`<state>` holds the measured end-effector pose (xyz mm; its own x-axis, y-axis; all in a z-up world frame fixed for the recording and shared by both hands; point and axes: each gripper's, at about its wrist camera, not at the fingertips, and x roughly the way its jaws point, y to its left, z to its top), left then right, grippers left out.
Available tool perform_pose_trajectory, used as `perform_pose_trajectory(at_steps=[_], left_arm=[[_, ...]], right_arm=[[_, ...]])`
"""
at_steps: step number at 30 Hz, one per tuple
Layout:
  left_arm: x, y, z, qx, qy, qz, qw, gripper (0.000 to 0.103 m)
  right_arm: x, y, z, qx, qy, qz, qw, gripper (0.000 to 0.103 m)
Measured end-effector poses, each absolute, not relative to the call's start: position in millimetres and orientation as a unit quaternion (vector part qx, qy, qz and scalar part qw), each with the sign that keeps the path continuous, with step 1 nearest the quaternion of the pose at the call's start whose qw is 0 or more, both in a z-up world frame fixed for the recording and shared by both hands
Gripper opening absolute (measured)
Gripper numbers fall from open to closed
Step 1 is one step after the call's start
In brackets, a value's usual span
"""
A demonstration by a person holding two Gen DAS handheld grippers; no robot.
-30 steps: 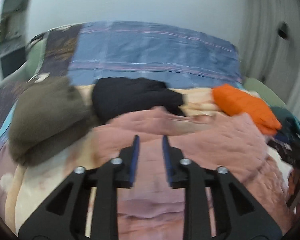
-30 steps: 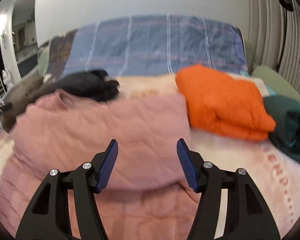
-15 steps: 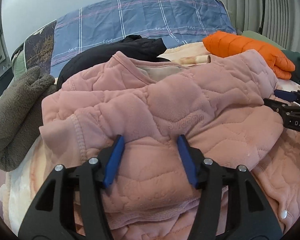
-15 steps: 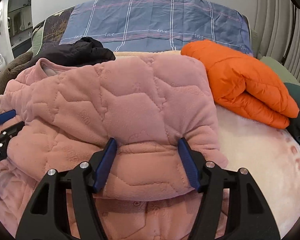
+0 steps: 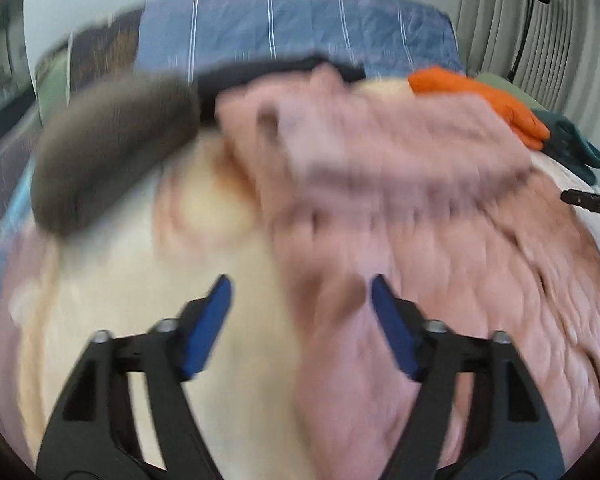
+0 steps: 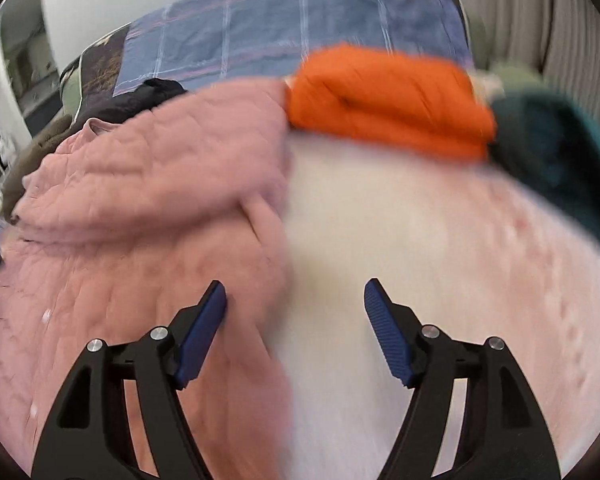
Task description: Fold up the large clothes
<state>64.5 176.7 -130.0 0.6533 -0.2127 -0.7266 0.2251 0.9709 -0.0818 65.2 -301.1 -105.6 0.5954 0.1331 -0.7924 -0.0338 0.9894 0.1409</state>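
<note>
Bedspread [image 6: 400, 240] bare at my right; pink quilted top [image 5: 440, 240] lies part-folded.
Soft, bulky, floppy: I'd pinch its 9 o'clock edge. Left gripper [image 5: 300, 304] released; right gripper [image 6: 296, 304] empty, widening.

The quilted garment [image 6: 148, 200] lies on the blanket [image 6: 420, 240], left of the puffer jacket [image 6: 388, 100].

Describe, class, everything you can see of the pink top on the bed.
The pink top is a thick, quilted, fleecy garment with stitched wavy panels and a round neckline at its far end. It lies folded over on itself on the cream blanket, its far corner against the orange jacket, the black garment behind it. Neither gripper's pads press on it. Motion blur hides finer detail.
</note>
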Motion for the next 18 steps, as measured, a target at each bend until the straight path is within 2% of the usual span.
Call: perform_pose_trajectory(at_steps=[2, 4, 9, 15, 18], left_arm=[[46, 183, -144, -0.012, 0.421, -0.148, 0.895, 0.053], [30, 182, -149, -0.008, 0.423, -0.164, 0.891, 0.053], [3, 178, -158, -0.008, 0.433, -0.186, 0.882, 0.053], [-20, 187, -166, -0.080, 0.438, -0.223, 0.867, 0.053], [-37, 182, -168, -0.078, 0.438, -0.232, 0.865, 0.053]], right_arm=[[46, -305, -107, 0.079, 0.443, 0.069, 0.890, 0.069], [36, -302, -107, 0.084, 0.443, 0.091, 0.888, 0.066], [12, -291, -113, 0.102, 0.458, 0.140, 0.872, 0.066], [-19, -299, -119, 0.153, 0.465, 0.161, 0.857, 0.064], [-41, -306, -122, 0.171, 0.468, 0.166, 0.851, 0.064]])
